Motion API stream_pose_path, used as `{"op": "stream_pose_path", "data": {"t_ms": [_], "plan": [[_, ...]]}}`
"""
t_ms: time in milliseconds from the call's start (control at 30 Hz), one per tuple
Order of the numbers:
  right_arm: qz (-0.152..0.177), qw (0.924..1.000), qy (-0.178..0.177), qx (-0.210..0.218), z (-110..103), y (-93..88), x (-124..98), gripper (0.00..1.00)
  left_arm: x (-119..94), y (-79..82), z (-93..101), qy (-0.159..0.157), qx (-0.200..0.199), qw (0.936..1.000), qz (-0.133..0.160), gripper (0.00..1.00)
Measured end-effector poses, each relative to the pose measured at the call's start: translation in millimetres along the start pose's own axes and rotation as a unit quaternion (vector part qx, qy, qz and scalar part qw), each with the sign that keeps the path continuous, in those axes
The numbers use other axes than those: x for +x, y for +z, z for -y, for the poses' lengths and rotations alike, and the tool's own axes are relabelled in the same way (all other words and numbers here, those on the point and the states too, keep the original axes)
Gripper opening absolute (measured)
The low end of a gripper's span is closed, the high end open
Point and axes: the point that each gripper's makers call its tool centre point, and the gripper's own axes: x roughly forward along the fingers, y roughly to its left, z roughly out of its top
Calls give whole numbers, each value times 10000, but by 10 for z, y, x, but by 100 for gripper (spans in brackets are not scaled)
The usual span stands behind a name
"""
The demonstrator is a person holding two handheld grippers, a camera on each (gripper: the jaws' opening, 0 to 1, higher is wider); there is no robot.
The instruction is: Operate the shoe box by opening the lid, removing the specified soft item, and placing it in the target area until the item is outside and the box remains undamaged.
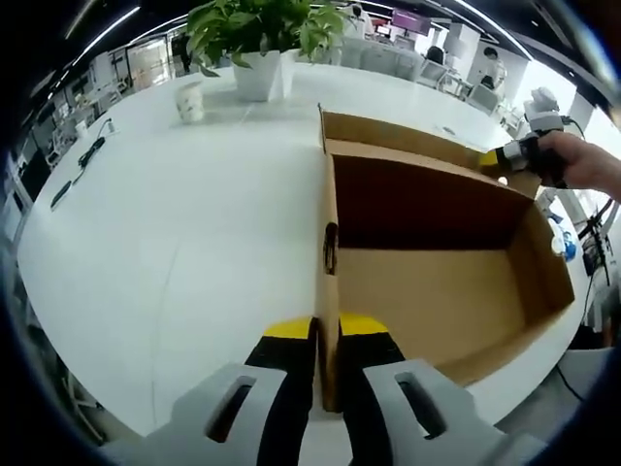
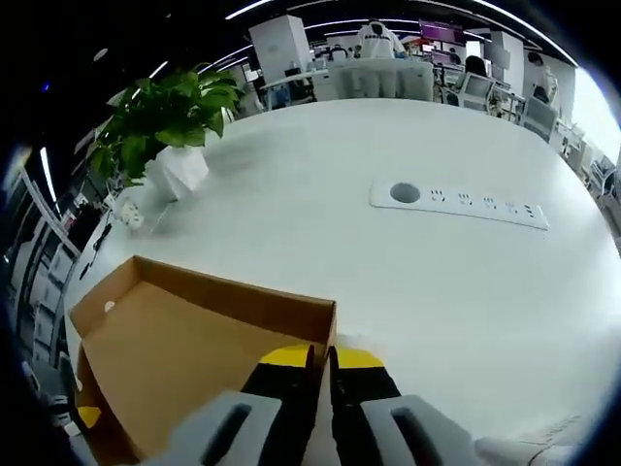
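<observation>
An open brown cardboard shoe box (image 1: 437, 282) lies on the white table, its bare floor and dark far inner wall showing. My left gripper (image 1: 327, 330) is shut on the thin side wall of the box, which has a small oval hole (image 1: 330, 248). At the box's far right corner a hand holds my right gripper (image 1: 509, 158), pinching the cardboard edge there. In the right gripper view, my right gripper (image 2: 322, 357) is shut on the box's upper edge, and the cardboard panel (image 2: 184, 349) spreads to the left below it.
A potted plant (image 1: 260, 39) in a white pot and a paper cup (image 1: 190, 100) stand at the table's far side. A white power strip (image 2: 456, 202) lies on the table (image 2: 388, 272). Office desks and chairs fill the background.
</observation>
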Motion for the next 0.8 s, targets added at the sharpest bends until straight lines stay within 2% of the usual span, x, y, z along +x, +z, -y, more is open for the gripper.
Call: {"op": "stream_pose_path", "data": {"t_ms": [200, 433, 800], "plan": [[230, 9997, -82, 93, 23, 125, -75, 0, -5, 0, -2, -6, 6, 10000, 1, 6], [354, 9993, -55, 118, 12, 188, -176, 0, -9, 1, -7, 16, 29, 10000, 17, 5], [666, 9977, 19, -112, -103, 404, -455, 0, -8, 8, -12, 40, 65, 10000, -36, 5]]}}
